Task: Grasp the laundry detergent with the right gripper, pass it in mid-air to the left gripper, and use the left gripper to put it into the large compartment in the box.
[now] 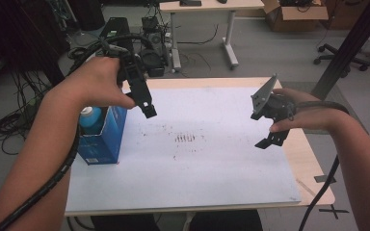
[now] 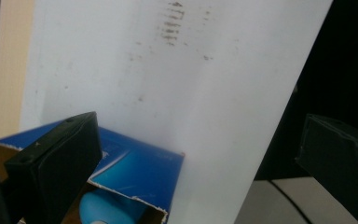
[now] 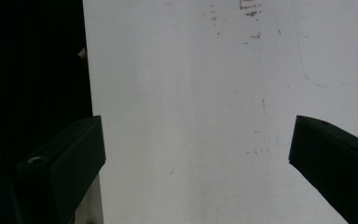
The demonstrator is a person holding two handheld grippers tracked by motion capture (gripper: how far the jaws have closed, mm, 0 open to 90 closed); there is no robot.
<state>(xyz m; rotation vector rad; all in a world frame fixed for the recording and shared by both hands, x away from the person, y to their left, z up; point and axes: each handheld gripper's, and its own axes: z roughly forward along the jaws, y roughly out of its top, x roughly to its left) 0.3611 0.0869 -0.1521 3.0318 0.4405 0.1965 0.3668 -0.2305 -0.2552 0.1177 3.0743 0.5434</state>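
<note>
My left gripper (image 1: 144, 107) hangs in the air over the table's back left, just right of an open blue carton (image 1: 103, 139). A bottle with a light-blue cap (image 1: 90, 117) stands inside the carton. In the left gripper view the carton (image 2: 137, 172) and the cap (image 2: 109, 210) lie below the left jaw, and the gripper (image 2: 196, 163) is open with nothing between its jaws. Above the table's right side my right gripper (image 1: 265, 130) is also held up. It (image 3: 196, 158) stands open and empty over the white board (image 3: 205, 93).
A white board (image 1: 197, 163) with dark smudges (image 1: 185, 138) covers most of the wooden table (image 1: 313, 166). Beyond the table are a desk (image 1: 207, 7), a cardboard box (image 1: 296, 14), an office chair base (image 1: 342, 60), a black slanted post (image 1: 351, 43) and cables (image 1: 9, 125) on the floor.
</note>
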